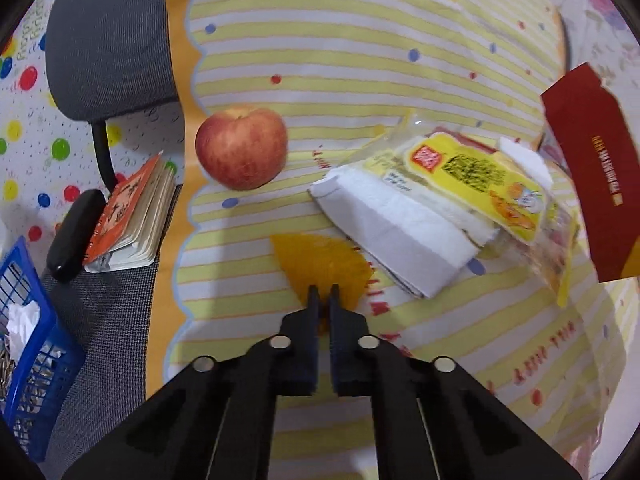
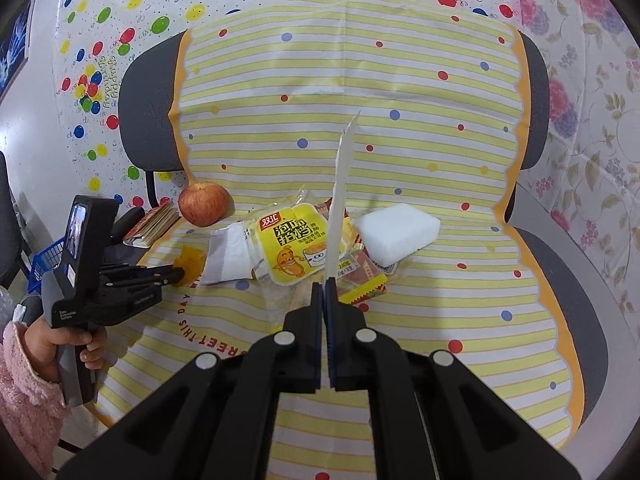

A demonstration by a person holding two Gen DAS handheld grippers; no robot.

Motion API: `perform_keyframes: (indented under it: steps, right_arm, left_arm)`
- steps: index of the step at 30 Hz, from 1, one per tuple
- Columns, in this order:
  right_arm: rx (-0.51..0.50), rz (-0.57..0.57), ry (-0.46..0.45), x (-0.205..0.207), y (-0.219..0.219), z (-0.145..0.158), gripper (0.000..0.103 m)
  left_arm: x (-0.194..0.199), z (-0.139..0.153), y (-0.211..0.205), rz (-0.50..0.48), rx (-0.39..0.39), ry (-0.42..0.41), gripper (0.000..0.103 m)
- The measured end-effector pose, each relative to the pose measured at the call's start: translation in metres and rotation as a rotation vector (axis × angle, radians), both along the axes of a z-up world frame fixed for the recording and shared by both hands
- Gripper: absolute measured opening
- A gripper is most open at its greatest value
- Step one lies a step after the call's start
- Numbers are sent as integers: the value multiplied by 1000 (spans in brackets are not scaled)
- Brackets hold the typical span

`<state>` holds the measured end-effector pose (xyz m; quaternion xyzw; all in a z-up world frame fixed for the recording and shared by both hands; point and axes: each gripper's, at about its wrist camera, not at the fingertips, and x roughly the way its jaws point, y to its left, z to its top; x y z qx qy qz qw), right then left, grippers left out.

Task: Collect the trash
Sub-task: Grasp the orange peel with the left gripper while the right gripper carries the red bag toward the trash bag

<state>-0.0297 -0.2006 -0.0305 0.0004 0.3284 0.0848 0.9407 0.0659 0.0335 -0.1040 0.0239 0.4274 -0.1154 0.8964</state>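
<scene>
My left gripper (image 1: 324, 289) is shut on an orange wrapper scrap (image 1: 320, 264) lying on the striped cloth (image 1: 360, 40); it shows from the side in the right wrist view (image 2: 176, 274). My right gripper (image 2: 325, 284) is shut on a red card seen edge-on (image 2: 340, 184), held upright above the cloth; its red face shows in the left wrist view (image 1: 592, 176). A yellow snack packet (image 1: 476, 176) lies over folded white tissue (image 1: 392, 232); the packet also shows in the right wrist view (image 2: 296, 240).
A red apple (image 1: 242, 148) sits at the cloth's left edge. A notebook (image 1: 132, 216) and a black object (image 1: 74, 236) lie on the chair seat. A blue basket (image 1: 32, 344) holding crumpled paper stands at the left. A white sponge block (image 2: 396, 236) lies right of the packet.
</scene>
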Motion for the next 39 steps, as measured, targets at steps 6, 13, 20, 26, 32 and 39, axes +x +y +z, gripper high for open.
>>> perform_keyframes:
  steps: [6,13,20,26,32,39]
  right_arm:
    - [16,-8,-41,-19,-7,12,2]
    - [34,-14,-65,-37,-14,21,2]
    - [24,-53,-86,-65,-28,27,2]
    - [2,-126,-85,-100,-49,27,2]
    - [-16,-223,-68,-142,-75,22,2]
    - [-16,-362,-29,-193,-112,7,2]
  left_arm:
    - [-36,43,8,-4,-80,-98,1]
    - [-77,98,5,-29,-153,-210,1]
    - [-118,123,-38,-115,-113,-300,1]
    - [-142,116,-86,-231,-133,-295,1]
    - [-162,101,-132,-355,-170,-261,1]
    - [-193,85,-190,-527,-179,-224,1]
